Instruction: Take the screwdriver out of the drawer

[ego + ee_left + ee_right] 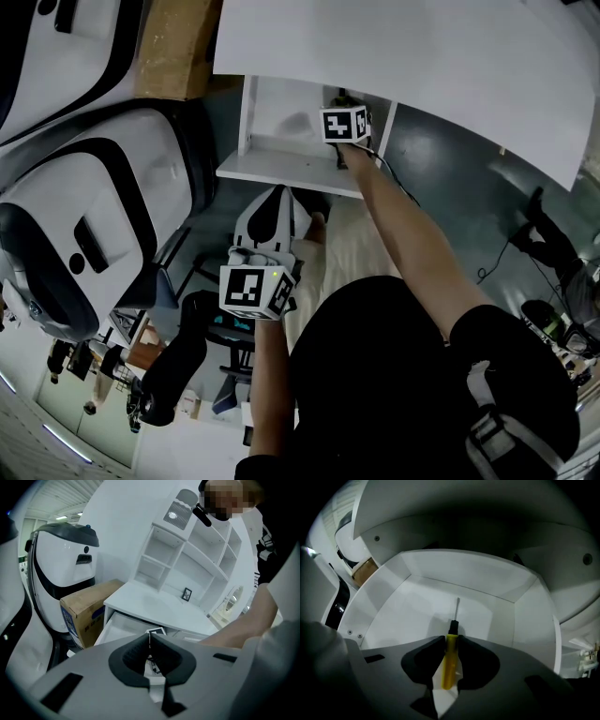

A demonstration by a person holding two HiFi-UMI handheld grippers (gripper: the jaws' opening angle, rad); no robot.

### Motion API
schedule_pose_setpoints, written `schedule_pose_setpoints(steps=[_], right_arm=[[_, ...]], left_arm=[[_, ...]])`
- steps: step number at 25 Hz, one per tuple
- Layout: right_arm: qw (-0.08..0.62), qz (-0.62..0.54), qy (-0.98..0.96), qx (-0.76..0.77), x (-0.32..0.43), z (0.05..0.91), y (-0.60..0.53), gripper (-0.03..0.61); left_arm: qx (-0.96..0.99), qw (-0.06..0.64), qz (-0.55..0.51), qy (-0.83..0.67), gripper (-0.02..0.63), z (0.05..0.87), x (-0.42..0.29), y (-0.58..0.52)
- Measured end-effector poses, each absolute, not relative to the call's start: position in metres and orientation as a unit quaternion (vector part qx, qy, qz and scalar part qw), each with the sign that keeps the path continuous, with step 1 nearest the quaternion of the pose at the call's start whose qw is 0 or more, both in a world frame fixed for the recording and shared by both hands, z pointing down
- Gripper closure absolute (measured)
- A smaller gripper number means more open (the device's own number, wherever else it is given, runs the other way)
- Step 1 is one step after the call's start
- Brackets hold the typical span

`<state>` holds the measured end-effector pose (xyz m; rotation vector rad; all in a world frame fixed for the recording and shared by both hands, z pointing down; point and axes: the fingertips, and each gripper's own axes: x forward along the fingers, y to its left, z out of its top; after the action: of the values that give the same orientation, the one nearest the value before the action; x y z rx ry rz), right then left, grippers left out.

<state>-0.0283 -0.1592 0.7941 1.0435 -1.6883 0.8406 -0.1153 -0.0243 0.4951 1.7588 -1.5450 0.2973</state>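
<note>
I find the right gripper reaching down into the open white drawer, its jaws clamped on the handle of the screwdriver. The screwdriver has a yellow handle, a short black collar and a thin metal shaft. It points away from the gripper toward the drawer's back wall. I cannot tell whether it rests on the drawer floor. My left gripper has its jaws together with nothing between them, well apart from the drawer.

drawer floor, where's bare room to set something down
Bare drawer floor lies between the screwdriver and the left wall, between it and the right wall, and beyond its tip to the back wall. Crowded only front centre, where the right tongs clamp its handle.
</note>
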Motion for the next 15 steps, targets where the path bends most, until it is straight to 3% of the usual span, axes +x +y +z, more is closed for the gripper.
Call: schedule_pose_setpoints(steps=[15], right_arm=[[0.498,0.249,-0.759,0.338,-0.049,0.741,-0.147,0.489]], left_arm=[[0.709,0.358,0.098,-0.600,0.589,0.473,-0.135,0.005]])
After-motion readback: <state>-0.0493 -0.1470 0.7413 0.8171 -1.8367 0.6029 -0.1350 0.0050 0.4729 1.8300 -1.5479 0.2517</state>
